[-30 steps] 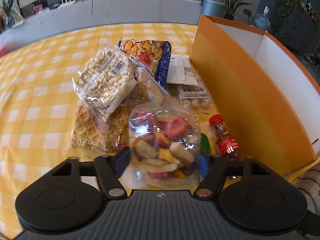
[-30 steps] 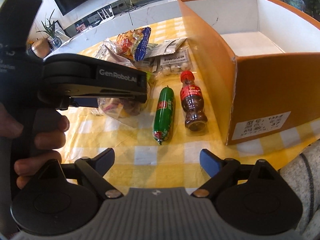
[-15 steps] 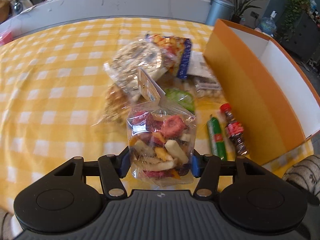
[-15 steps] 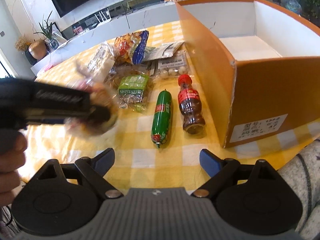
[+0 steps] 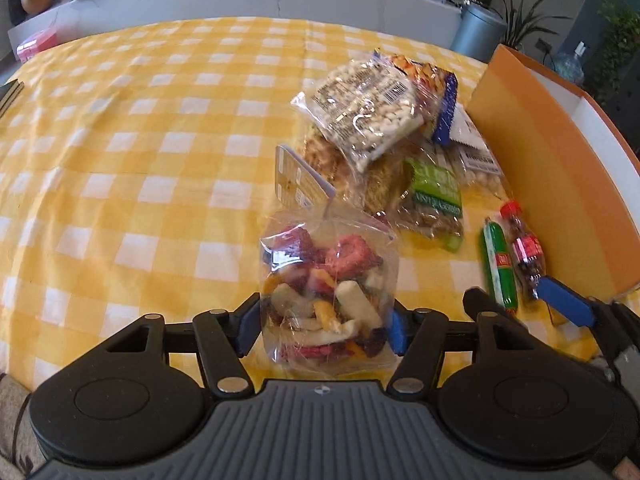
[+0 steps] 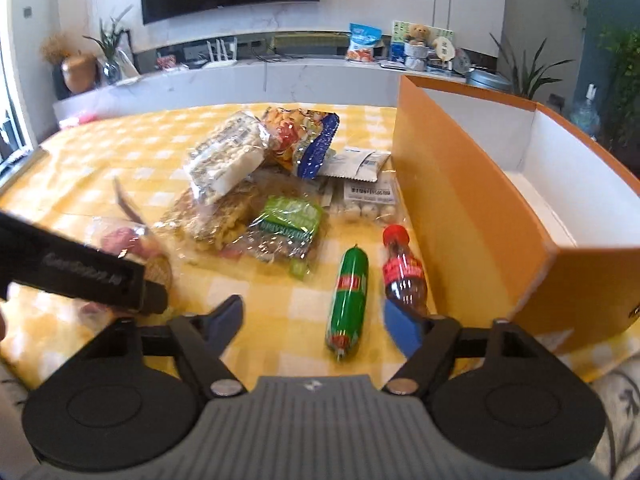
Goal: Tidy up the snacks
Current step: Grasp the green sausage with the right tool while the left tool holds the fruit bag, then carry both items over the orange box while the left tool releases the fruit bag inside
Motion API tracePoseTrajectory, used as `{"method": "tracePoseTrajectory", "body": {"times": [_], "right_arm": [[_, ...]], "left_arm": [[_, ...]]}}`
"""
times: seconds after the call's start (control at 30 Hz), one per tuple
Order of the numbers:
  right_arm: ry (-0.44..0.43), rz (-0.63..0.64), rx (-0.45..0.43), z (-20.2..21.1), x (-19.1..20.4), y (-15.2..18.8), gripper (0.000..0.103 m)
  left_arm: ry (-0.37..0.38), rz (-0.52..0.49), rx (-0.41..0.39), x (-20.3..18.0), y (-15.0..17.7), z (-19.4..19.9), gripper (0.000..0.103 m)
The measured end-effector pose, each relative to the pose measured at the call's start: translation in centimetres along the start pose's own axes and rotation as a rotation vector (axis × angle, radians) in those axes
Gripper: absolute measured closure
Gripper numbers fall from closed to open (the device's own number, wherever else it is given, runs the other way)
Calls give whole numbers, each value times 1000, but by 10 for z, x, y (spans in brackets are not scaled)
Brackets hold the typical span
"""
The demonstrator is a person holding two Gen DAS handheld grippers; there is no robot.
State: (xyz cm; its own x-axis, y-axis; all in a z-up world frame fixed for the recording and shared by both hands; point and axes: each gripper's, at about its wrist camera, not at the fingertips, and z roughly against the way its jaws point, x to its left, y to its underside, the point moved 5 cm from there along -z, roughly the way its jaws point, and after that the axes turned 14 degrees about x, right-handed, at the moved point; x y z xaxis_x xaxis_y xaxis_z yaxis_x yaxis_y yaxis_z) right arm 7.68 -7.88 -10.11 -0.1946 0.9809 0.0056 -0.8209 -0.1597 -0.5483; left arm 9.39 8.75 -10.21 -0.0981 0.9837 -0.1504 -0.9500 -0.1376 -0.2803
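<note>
My left gripper (image 5: 322, 326) is shut on a clear bag of mixed dried fruit (image 5: 326, 280) and holds it up over the yellow checked tablecloth (image 5: 140, 160). The same bag (image 6: 128, 240) shows blurred behind the left gripper's body at the left of the right wrist view. My right gripper (image 6: 316, 322) is open and empty, low over the table in front of a green sausage (image 6: 348, 292) and a small cola bottle (image 6: 402, 272). A pile of snack bags (image 6: 256, 192) lies behind them. The open orange box (image 6: 460, 216) stands at the right.
The pile holds a peanut bag (image 5: 368, 112), a blue chip bag (image 5: 432, 88), a green-labelled nut bag (image 5: 436, 200) and white packets (image 5: 476, 152). The box wall (image 5: 560, 168) stands close beside the bottle. A counter with plants and clutter runs behind the table.
My left gripper has lifted the dried fruit bag off the pile and carried it back and to the left. My right gripper has moved forward toward the sausage and bottle.
</note>
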Motion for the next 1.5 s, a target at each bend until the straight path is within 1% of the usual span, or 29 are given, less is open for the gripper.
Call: {"method": "tracePoseTrajectory", "body": {"times": [0.03, 0.1, 0.17, 0.27, 0.3, 0.4, 0.5, 0.57, 0.63, 0.77, 0.87, 1.03, 1.17, 1.27, 1.33, 1.4, 1.47, 1.5], "right_arm": [[3, -12, 19, -6, -2, -4, 41], [8, -58, 57, -16, -6, -9, 43], [25, -97, 89, -25, -11, -12, 46], [38, -124, 117, -36, -13, -15, 49], [50, -128, 135, -41, -13, -15, 49], [79, -127, 130, -46, -10, -19, 49], [88, -120, 122, -47, -8, -20, 53], [90, -110, 115, -47, -7, -20, 72], [100, -100, 109, -46, -5, -21, 82], [112, -84, 105, -43, -2, -18, 82], [102, -95, 106, -43, -3, -18, 82], [48, -108, 96, -40, -5, -17, 82], [4, -67, 20, -26, 2, -18, 82], [-36, -45, -39, -11, 6, -19, 82], [-54, -56, -77, 2, 6, -20, 82], [-96, -80, -100, 19, 4, -24, 82], [-131, -101, -135, 39, 0, -28, 82], [-133, -102, -156, 50, -2, -30, 82]], "left_arm": [[-2, -2, -7, 1, -1, -1, 31], [-15, -12, -19, 2, -2, -5, 27], [-17, -5, -23, 5, -2, -11, 25], [32, 32, 1, 11, -3, -18, 25], [39, 38, -4, 13, -4, -17, 26], [39, 48, -17, 15, -3, -17, 26], [54, 66, -30, 17, -1, -17, 30], [58, 66, -33, 17, 0, -16, 33], [51, 62, -40, 17, 1, -15, 34], [57, 72, -48, 18, 2, -15, 35], [43, 71, -58, 18, 3, -13, 36], [60, 74, -80, 20, 6, -7, 36], [46, 77, -124, 21, 5, 3, 36], [46, 98, -145, 26, 5, 15, 36], [50, 111, -164, 28, 4, 26, 36], [44, 118, -181, 28, 1, 39, 36], [45, 110, -219, 24, -2, 53, 36], [44, 103, -236, 22, -3, 60, 36]]}}
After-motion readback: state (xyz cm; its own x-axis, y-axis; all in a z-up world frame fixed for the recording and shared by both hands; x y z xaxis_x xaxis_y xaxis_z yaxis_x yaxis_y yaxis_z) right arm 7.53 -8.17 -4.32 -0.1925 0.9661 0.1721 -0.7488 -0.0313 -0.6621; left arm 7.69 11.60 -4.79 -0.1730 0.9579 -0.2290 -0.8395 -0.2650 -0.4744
